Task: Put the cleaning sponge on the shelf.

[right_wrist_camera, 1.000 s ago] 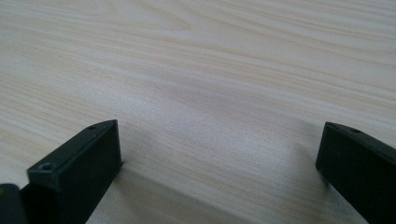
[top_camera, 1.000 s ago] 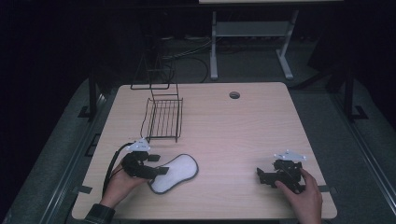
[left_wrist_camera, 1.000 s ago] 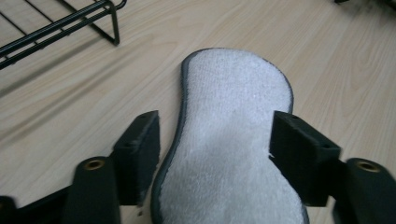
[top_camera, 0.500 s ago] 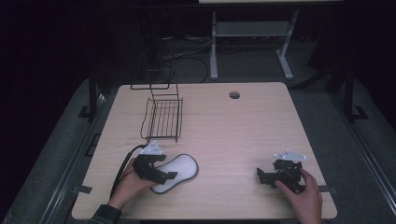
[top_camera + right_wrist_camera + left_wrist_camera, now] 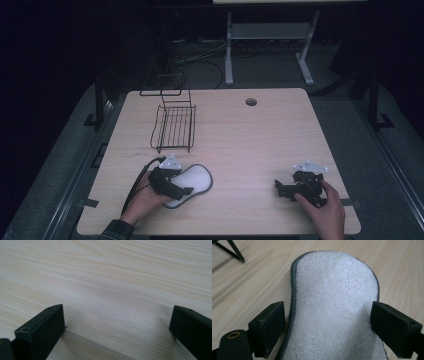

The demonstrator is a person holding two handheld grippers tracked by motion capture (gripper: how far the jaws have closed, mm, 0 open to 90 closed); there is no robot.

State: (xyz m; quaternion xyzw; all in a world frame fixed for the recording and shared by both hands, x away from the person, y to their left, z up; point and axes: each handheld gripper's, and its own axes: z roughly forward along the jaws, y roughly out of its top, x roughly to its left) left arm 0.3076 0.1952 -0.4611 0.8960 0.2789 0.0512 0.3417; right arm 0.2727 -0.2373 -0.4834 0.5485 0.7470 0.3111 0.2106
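A white terry insole (image 5: 196,179) with a dark rim lies flat on the wooden table (image 5: 260,145), near its front left. My left gripper (image 5: 182,192) is lowered over the insole's near end. In the left gripper view the insole (image 5: 332,290) runs between the two pads (image 5: 272,325), which stand just outside its edges without squeezing it. The jaws have just been opening, and my left gripper (image 5: 328,325) is open. My right gripper (image 5: 280,189) rests low at the front right. In its own view my right gripper (image 5: 117,325) is open over bare wood.
A black wire rack (image 5: 174,127) stands behind the insole at the table's left, with one leg (image 5: 234,251) showing in the left gripper view. A cable hole (image 5: 251,102) sits near the far edge. A metal stand and cables lie on the floor beyond.
My left gripper has moved right and down over the insole's near end, so the insole now lies between its jaws. The right gripper has not moved.
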